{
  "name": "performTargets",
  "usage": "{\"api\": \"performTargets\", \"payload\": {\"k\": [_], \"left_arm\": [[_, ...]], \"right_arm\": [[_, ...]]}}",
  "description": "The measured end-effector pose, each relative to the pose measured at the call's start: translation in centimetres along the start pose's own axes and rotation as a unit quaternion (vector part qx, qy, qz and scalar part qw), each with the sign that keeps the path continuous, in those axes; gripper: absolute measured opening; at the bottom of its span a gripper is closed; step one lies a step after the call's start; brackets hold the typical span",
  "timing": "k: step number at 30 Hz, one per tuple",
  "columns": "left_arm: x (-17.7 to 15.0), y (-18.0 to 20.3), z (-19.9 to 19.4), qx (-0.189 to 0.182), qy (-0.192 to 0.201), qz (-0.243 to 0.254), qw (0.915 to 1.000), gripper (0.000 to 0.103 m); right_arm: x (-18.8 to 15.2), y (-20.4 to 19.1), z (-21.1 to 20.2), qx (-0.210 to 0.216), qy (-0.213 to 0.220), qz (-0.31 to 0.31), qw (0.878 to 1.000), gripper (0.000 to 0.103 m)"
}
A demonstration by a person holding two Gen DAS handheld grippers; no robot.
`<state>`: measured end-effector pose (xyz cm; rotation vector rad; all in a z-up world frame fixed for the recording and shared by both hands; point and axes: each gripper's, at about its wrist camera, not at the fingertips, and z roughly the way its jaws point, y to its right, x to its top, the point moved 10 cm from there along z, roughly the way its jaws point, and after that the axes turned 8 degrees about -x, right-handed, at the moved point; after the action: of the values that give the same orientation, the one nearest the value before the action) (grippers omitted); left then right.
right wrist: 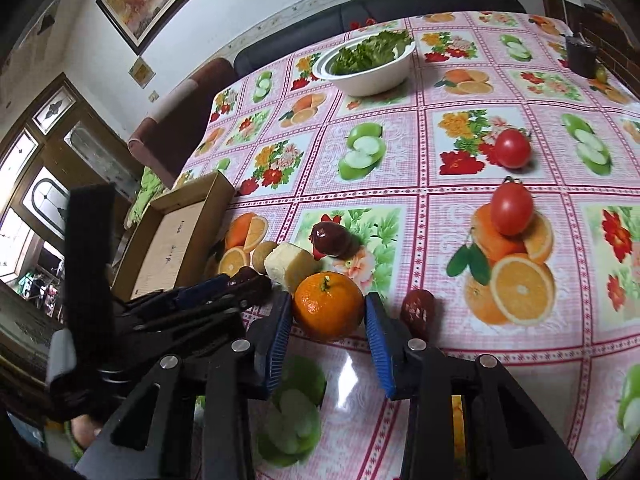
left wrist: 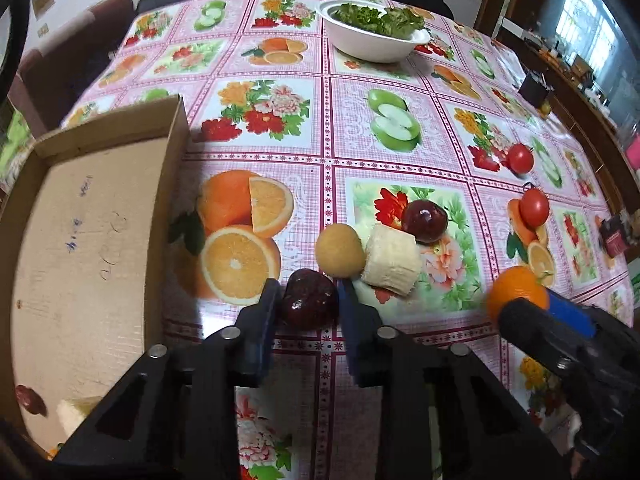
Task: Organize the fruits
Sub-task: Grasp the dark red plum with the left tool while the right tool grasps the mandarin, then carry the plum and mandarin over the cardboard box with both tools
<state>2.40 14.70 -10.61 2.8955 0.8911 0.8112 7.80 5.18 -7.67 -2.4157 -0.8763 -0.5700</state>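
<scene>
My left gripper (left wrist: 307,300) is shut on a dark red date (left wrist: 308,299) low over the table. Just beyond lie a tan round fruit (left wrist: 339,249), a peeled banana chunk (left wrist: 392,260) and a dark red plum (left wrist: 424,220). My right gripper (right wrist: 327,312) is shut on an orange mandarin (right wrist: 328,306), which also shows in the left wrist view (left wrist: 516,294). Another date (right wrist: 418,309) lies right of it. A cardboard box (left wrist: 80,248) at left holds a date (left wrist: 30,399) and a banana piece (left wrist: 74,412).
Two red tomatoes (left wrist: 520,158) (left wrist: 534,207) lie further right on the fruit-print tablecloth. A white bowl of lettuce (left wrist: 372,34) stands at the far side. A dark cup (right wrist: 581,56) stands at the far right corner. Chairs stand beyond the far left edge.
</scene>
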Motion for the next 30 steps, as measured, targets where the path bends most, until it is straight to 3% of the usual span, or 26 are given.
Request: {"api": "performTargets", "payload": {"k": [16, 30], "left_arm": [[-1.1, 1.4, -5.9, 0.000, 0.043, 0.010, 0.9990, 0.026], [-1.4, -1.8, -9.1, 0.013, 0.069, -0.011, 0.9975, 0.026]], "right_arm": [[-0.2, -0.6, -4.1, -0.001, 0.031, -0.003, 1.000, 0.038], [-0.5, -4.4, -5.3, 0.009, 0.042, -0.034, 0.999, 0.038]]}}
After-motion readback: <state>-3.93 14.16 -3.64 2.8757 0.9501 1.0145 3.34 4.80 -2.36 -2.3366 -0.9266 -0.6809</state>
